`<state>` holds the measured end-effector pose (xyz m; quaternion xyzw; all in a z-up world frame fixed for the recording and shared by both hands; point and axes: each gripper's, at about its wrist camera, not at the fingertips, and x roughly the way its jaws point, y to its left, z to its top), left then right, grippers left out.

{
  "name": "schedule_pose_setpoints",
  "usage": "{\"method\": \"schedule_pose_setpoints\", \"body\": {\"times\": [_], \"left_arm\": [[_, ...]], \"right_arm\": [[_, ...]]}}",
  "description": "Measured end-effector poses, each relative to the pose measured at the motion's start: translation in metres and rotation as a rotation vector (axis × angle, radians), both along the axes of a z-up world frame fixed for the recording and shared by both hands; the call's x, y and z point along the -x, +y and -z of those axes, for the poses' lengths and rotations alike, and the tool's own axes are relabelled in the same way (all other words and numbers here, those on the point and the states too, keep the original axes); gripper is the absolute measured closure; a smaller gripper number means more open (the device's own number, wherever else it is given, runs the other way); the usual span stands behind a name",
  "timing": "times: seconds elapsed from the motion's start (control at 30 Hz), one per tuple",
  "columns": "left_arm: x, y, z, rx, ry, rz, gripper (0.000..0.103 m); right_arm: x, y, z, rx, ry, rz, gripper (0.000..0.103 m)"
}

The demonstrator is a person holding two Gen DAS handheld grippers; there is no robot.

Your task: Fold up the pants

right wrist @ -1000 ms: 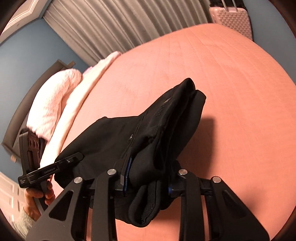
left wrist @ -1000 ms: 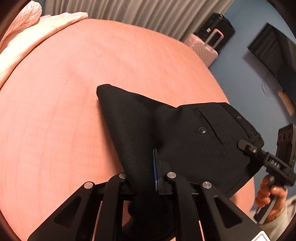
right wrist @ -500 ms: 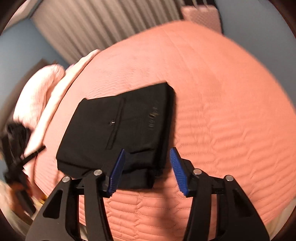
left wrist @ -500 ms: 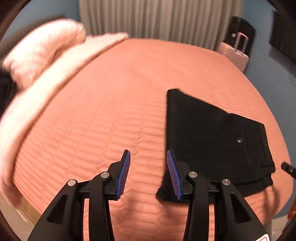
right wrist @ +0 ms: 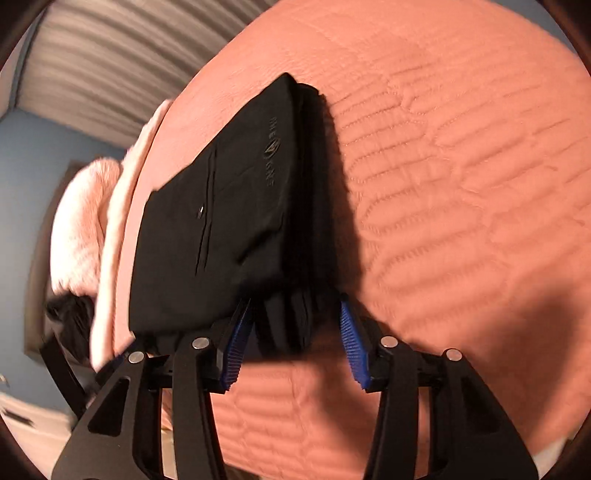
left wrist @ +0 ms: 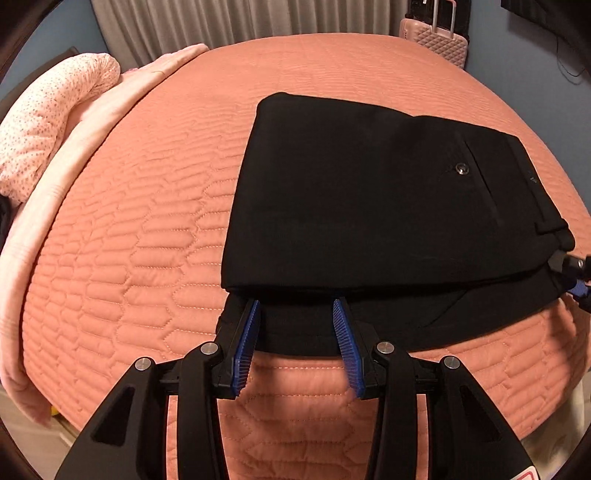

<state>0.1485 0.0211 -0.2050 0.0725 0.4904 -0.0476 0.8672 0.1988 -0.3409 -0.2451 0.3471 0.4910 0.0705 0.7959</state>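
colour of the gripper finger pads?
Blue, ribbed pads on black fingers; clearest in the left wrist view.

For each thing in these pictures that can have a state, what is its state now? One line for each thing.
pants: folded into a flat stack, lying on the bed, back pocket buttoned, held by neither tool.
left tool: open, fingers at the near edge of the pants, gripping nothing.
right tool: open, at the waistband end, gripping nothing.
bedspread: spread smooth over the bed.
suitcase: upright by the wall, handle extended.
curtains: drawn shut.
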Motion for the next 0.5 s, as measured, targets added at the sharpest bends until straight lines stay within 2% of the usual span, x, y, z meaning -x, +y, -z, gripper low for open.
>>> {"method": "schedule_pose_setpoints", "body": {"times": [0.1,0.13,0.2,0.23,0.33,0.37,0.43,0.47,0.5], "left_arm": [[-0.005,-0.007,0.007,-0.022,0.0,-0.002,0.062],[-0.007,-0.01,0.009,-0.027,-0.002,-0.006,0.061],[-0.009,-0.014,0.011,-0.033,-0.017,-0.009,0.06],[-0.011,-0.016,0.012,-0.033,-0.022,-0.011,0.06],[-0.015,-0.018,0.011,-0.029,-0.033,-0.02,0.059],[-0.016,-0.017,0.012,-0.022,-0.034,-0.026,0.058],[-0.021,-0.019,0.019,-0.019,-0.056,-0.032,0.057],[-0.019,-0.02,0.02,-0.022,-0.065,-0.027,0.057],[-0.016,-0.021,0.019,-0.028,-0.076,-0.018,0.057]], "right_arm": [[-0.005,0.001,-0.002,0.027,-0.011,-0.025,0.057],[-0.008,0.001,-0.005,0.06,-0.016,-0.044,0.058],[-0.014,0.011,-0.017,0.172,-0.04,-0.089,0.069],[-0.014,0.016,-0.023,0.202,-0.057,-0.097,0.07],[-0.019,0.033,-0.056,0.31,-0.175,-0.131,0.072],[-0.023,0.035,-0.053,0.347,-0.172,-0.151,0.072],[-0.025,0.028,-0.027,0.371,-0.072,-0.177,0.07],[-0.018,0.019,-0.016,0.343,-0.059,-0.166,0.064],[-0.011,0.011,-0.019,0.309,-0.071,-0.144,0.062]]}}
